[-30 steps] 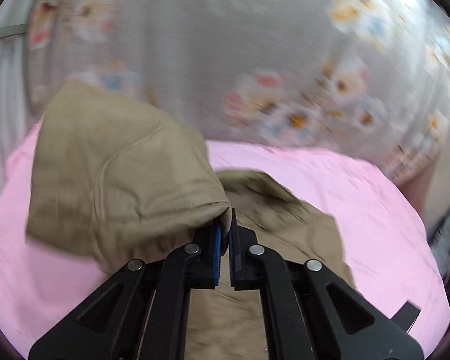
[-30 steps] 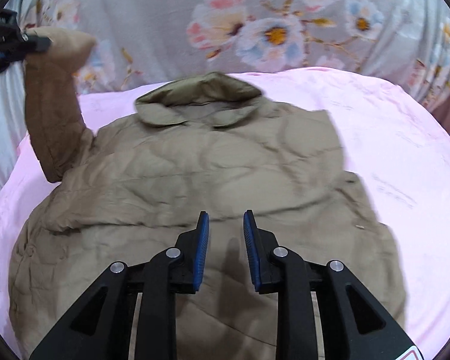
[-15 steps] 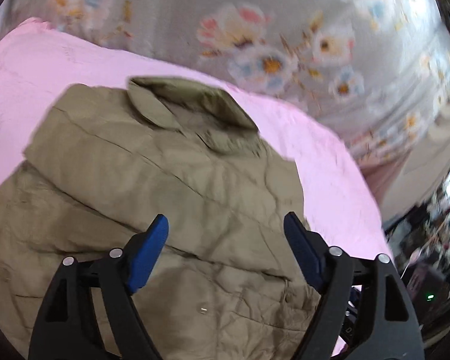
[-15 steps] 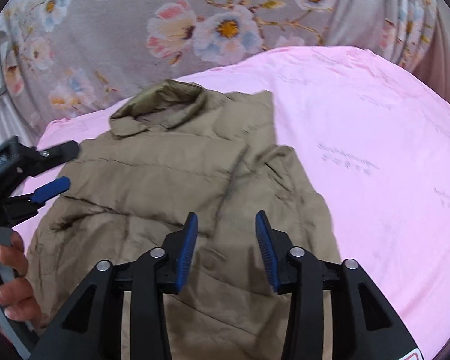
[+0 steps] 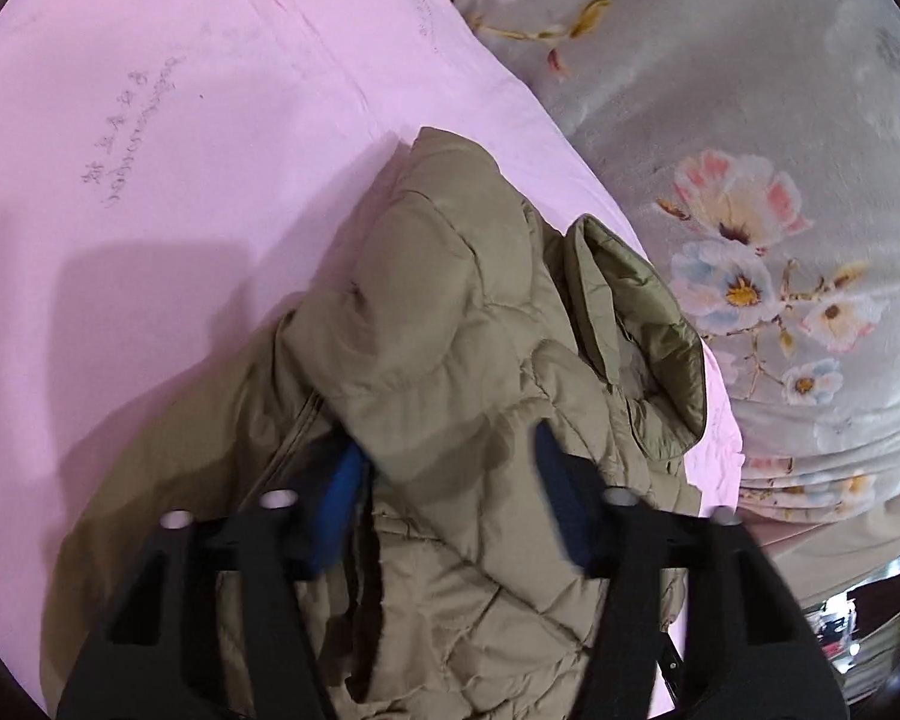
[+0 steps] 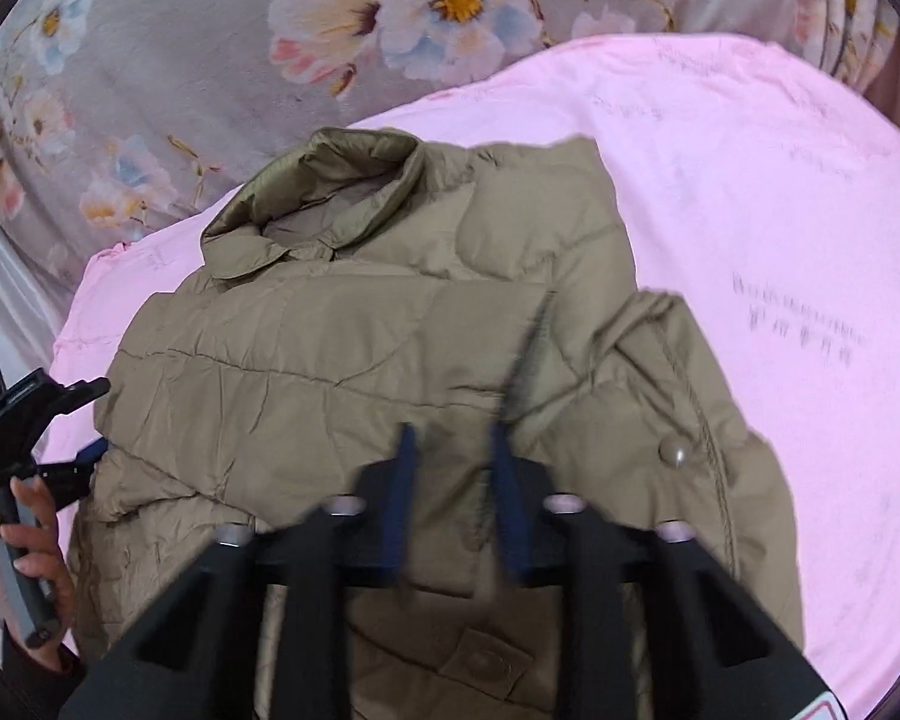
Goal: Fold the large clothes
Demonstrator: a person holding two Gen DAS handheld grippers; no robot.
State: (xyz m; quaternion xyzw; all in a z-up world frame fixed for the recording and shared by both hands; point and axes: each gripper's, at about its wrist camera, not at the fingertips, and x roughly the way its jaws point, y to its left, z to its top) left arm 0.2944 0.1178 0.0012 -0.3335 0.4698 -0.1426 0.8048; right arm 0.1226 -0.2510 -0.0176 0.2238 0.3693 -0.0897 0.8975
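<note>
A khaki quilted jacket [image 6: 330, 360] lies on the pink sheet [image 6: 750, 210], collar [image 6: 330, 180] at the far end and both sleeves folded in over the body. My left gripper [image 5: 447, 474] sits low at the jacket's [image 5: 450, 300] side edge. Its jaws are closing around a thick fold of fabric that fills the gap. The right wrist view shows that left gripper [image 6: 93, 417] at the jacket's left edge, held by a hand [image 6: 30, 528]. My right gripper [image 6: 453, 474] hovers over the jacket's right front. Its blurred jaws are closing, with a gap still showing and nothing pinched.
Grey floral fabric [image 6: 210, 30] rises behind the far edge of the pink sheet [image 5: 150, 180]. A snap button [image 6: 672, 453] shows on the jacket's right side. The sheet drops off at the right in the left wrist view, with dark clutter [image 5: 840, 630] beyond.
The left gripper let go of the raised sleeve, which now lies folded on the jacket. It then opened wide, dropped to the jacket's side and narrowed. The right gripper shifted right, widened, then narrowed.
</note>
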